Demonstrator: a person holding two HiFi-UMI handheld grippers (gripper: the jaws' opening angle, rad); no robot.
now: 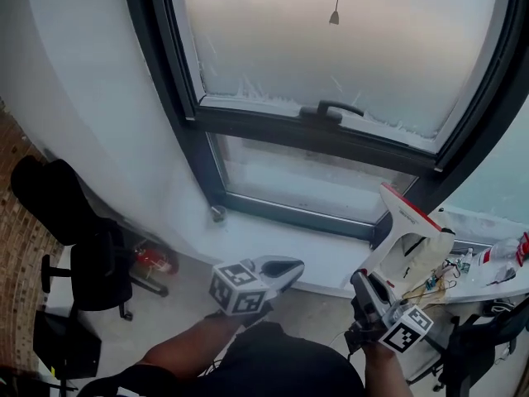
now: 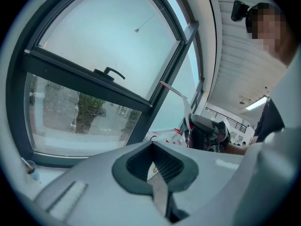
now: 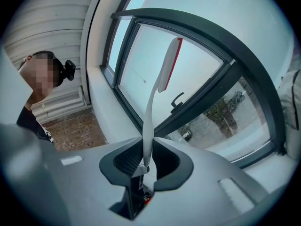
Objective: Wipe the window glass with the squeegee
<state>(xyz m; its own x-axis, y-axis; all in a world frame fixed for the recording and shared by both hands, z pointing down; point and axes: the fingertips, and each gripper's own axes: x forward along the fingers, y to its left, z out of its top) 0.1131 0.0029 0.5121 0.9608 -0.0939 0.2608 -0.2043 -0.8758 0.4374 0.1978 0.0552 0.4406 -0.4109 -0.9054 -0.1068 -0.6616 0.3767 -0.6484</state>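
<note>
The squeegee (image 1: 407, 226) is white with a red blade edge. My right gripper (image 1: 364, 286) is shut on its handle and holds it upright, just below the window's lower right corner. In the right gripper view the squeegee (image 3: 155, 98) rises from between the jaws of the right gripper (image 3: 145, 166), blade end up before the glass. The window has a frosted upper pane (image 1: 331, 40), a clear lower pane (image 1: 306, 180) and a dark handle (image 1: 331, 107). My left gripper (image 1: 285, 265) hangs to the left of the right one and below the sill, shut with nothing in it. The left gripper (image 2: 157, 173) faces the window.
A black office chair (image 1: 91, 255) stands at the left by the wall, with a red object (image 1: 153, 261) on the floor beside it. A cluttered white table (image 1: 488, 284) lies at the right. A blind's pull cord (image 1: 335, 15) hangs before the upper pane.
</note>
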